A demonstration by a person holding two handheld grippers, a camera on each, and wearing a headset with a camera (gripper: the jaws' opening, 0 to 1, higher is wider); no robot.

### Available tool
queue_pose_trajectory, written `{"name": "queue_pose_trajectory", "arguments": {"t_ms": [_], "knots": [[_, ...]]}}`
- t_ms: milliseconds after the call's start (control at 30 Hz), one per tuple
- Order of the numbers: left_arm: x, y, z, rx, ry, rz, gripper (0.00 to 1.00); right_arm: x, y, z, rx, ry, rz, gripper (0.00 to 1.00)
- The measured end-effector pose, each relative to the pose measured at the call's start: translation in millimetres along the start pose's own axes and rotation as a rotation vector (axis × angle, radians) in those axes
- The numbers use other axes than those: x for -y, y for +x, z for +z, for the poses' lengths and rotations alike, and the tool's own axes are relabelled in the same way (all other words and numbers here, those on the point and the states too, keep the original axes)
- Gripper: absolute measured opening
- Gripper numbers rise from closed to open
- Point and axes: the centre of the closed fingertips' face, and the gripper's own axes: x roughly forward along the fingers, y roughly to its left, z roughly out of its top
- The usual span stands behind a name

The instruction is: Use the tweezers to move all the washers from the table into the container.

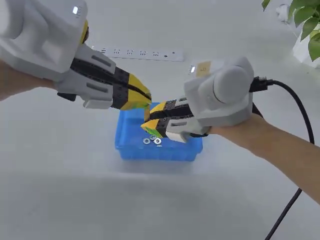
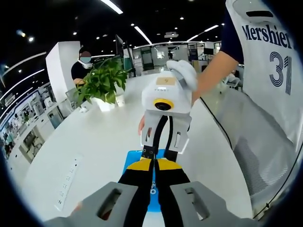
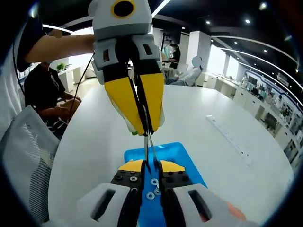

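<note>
A blue container point(image 1: 127, 150) sits on the white table with three washers point(image 1: 152, 141) in it. My left gripper point(image 1: 146, 100) comes in from the upper left, and my right gripper point(image 1: 147, 127) from the right. Their tips nearly meet just above the container's far left part. In the right gripper view, thin metal tweezers point(image 3: 148, 146) run from the shut yellow jaws of the left gripper point(image 3: 144, 130) down into my right gripper point(image 3: 151, 165), which is also shut on them. Washers point(image 3: 154, 188) lie in the container point(image 3: 182, 158) below. My left gripper point(image 2: 154, 165) faces the right gripper point(image 2: 158, 152).
A white power strip point(image 1: 142, 52) lies on the table behind the container. A potted plant point(image 1: 305, 22) stands at the far right corner. A black cable point(image 1: 300, 115) trails from the right gripper over the table's right side. People sit in the background point(image 3: 45, 90).
</note>
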Motion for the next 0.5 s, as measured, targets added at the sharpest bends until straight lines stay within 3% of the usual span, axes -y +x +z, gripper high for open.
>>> {"name": "queue_pose_trajectory", "arguments": {"t_ms": [267,333,500], "knots": [[15.1,-13.9,19.9,0.003,0.037,0.026,0.05,-7.2,-26.7,12.3,0.004,-0.045,-0.042,0.12],[18.5,-17.7,19.1,-0.010,0.043,0.032,0.05,-11.3,-33.1,14.7,0.003,-0.058,-0.048,0.10],[27.0,-25.2,22.2,0.002,0.037,0.042,0.05,-24.2,-44.0,19.2,-0.004,-0.087,-0.043,0.09]]}}
